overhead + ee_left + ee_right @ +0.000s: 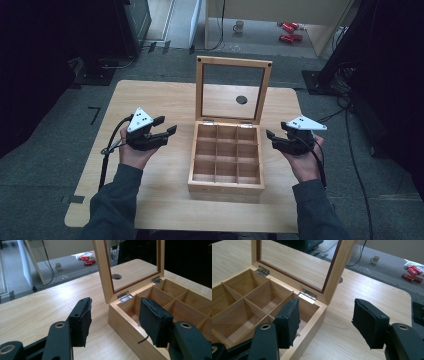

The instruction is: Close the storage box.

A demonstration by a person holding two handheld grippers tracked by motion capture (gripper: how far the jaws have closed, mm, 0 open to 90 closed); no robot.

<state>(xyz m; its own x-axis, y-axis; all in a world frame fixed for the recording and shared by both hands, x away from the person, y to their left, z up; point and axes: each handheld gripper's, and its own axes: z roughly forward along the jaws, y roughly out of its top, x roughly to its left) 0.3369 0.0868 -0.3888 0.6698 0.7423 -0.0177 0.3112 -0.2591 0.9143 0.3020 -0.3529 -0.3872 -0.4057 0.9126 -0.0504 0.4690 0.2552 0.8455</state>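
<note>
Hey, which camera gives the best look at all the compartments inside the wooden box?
The high view: it looks down into the wooden box and shows the full three-by-three grid. The left gripper view catches a few cells past the hinges; the right gripper view shows several, partly behind a jaw.

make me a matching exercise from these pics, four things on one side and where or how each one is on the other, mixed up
Things:
1. wooden box
2. lid
3. left gripper
4. right gripper

Places or states:
A. held open beside the box, at the left in the high view
B. standing upright on its hinges at the back of the box
C. in the middle of the table, its compartments empty
D. held open beside the box, at the right in the high view

Pairs: 1-C, 2-B, 3-A, 4-D
</note>
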